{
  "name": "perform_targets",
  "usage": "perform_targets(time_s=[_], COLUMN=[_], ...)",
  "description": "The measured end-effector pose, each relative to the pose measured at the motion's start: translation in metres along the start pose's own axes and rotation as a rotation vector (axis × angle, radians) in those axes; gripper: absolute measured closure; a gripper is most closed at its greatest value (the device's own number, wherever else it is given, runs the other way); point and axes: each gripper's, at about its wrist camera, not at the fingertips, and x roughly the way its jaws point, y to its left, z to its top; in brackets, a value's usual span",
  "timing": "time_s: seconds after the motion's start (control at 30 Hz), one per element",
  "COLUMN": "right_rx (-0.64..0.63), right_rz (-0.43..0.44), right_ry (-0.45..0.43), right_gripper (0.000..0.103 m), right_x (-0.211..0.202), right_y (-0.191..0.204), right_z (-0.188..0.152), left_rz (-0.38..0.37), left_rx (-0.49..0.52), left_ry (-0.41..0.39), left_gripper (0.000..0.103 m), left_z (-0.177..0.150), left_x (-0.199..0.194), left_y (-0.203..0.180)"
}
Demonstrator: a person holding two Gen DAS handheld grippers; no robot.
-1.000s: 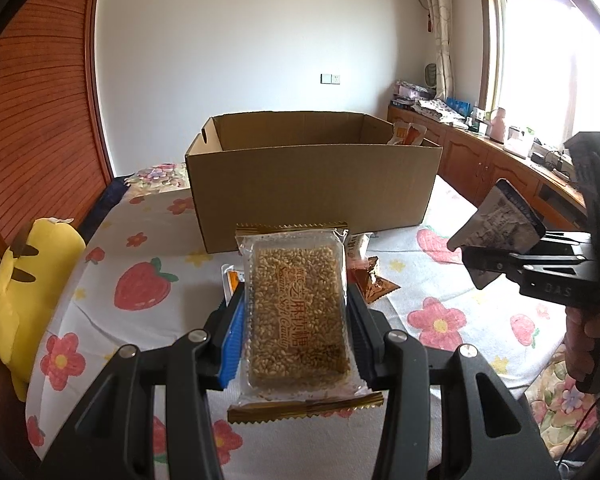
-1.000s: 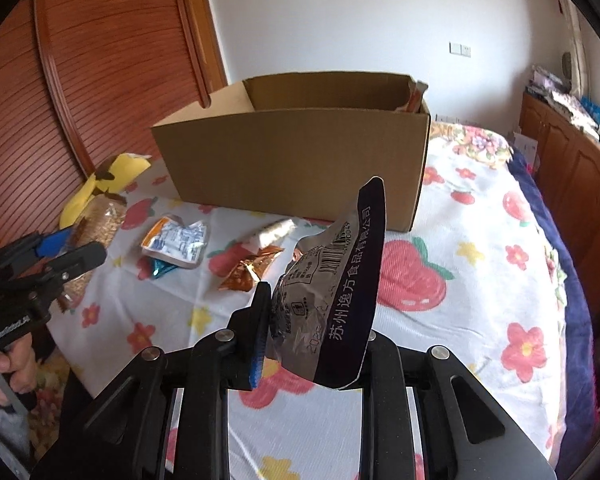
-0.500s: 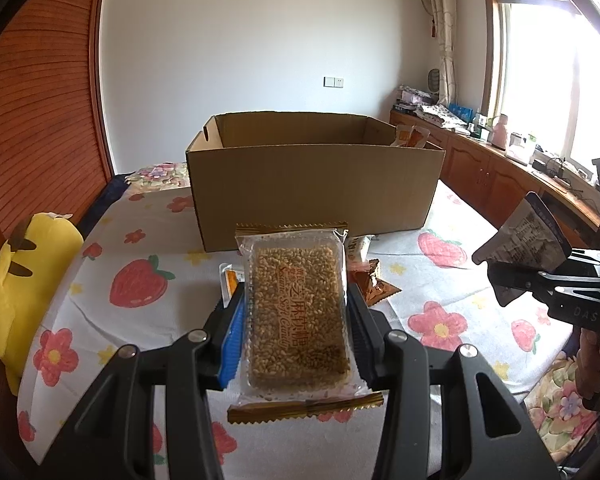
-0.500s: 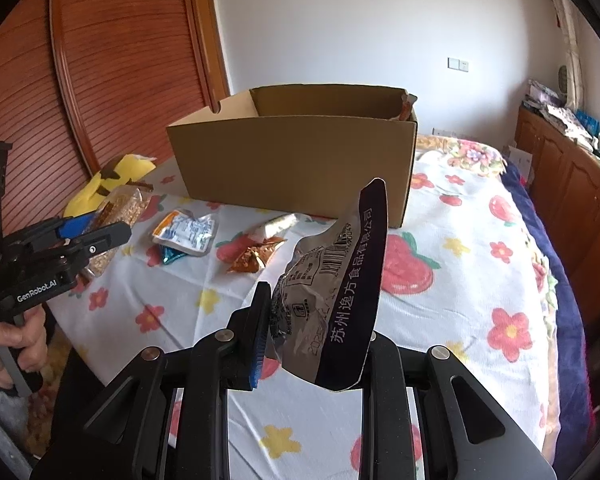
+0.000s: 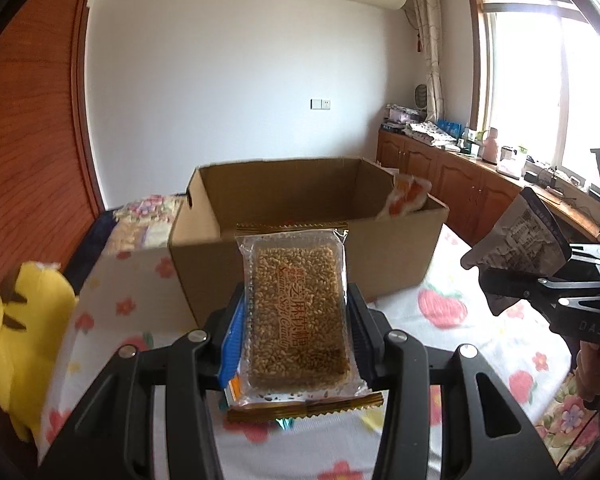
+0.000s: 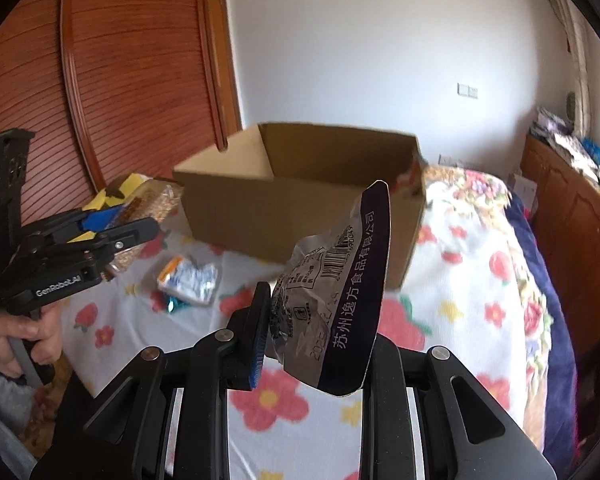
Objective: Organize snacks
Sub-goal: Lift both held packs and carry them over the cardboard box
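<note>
- Two grippers are seen, each clamped on one packet.
- The left gripper (image 5: pixel 296 316) is closed on a clear-wrapped grain candy bar (image 5: pixel 298 312); the bar is held flat between the fingers, raised in front of the box's near wall.
- The right gripper (image 6: pixel 320 320) is closed on a silver-and-purple pouch (image 6: pixel 336 292), held upright with its barcode side toward the camera; it is also seen at the right of the left wrist view (image 5: pixel 520 240).
- One open cardboard box (image 5: pixel 300 216) is recorded on the flowered bedspread (image 6: pixel 468 280); one orange-and-white packet (image 5: pixel 406 198) is seen leaning in its far right corner.
- On the bedspread in front of the box, one silver-and-blue packet (image 6: pixel 188 278) is noted, with a teal wrapper (image 6: pixel 176 304) just beside it; further loose snacks cannot be counted, being hidden by the pouch.
- One yellow plush toy (image 5: pixel 24 336) is noted at the left edge of the bed.
- A wooden cabinet (image 5: pixel 460 188) with clutter on top is noted along the window wall.
</note>
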Motion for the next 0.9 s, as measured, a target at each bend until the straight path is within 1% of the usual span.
perform_targets(time_s=[0.3,0.4,0.5,0.7,0.8,0.9], right_rx=[-0.081,-0.105,-0.106,-0.101,-0.096,-0.083], right_rz=[0.015,0.015,0.023,0.045,0.052,0.052], right_ry=[-0.034,-0.045,-0.056,-0.063,-0.048,-0.029], right_gripper=[0.08,0.08,0.08,0.08,0.08,0.08], right_x=[0.031,0.045,0.059,0.083,0.095,0.109], right_y=[0.002,0.003,0.0,-0.006,-0.008,-0.012], right_z=[0.045,0.061,0.075,0.093,0.096,0.097], left_rz=[-0.026,-0.019,-0.014,-0.006,-0.012,0.002], left_rx=[0.002,0.017,0.018,0.019,0.007,0.003], left_ry=[-0.023,-0.036,-0.031,-0.019,0.005,0.033], left_gripper=[0.057,0.057,0.057,0.057,0.057,0.057], left_z=[0.046,0.064,0.076,0.083,0.084,0.08], left_x=[0.035,0.049,0.063,0.086,0.101,0.118], left_y=[0.017,0.022,0.026,0.035,0.036,0.035])
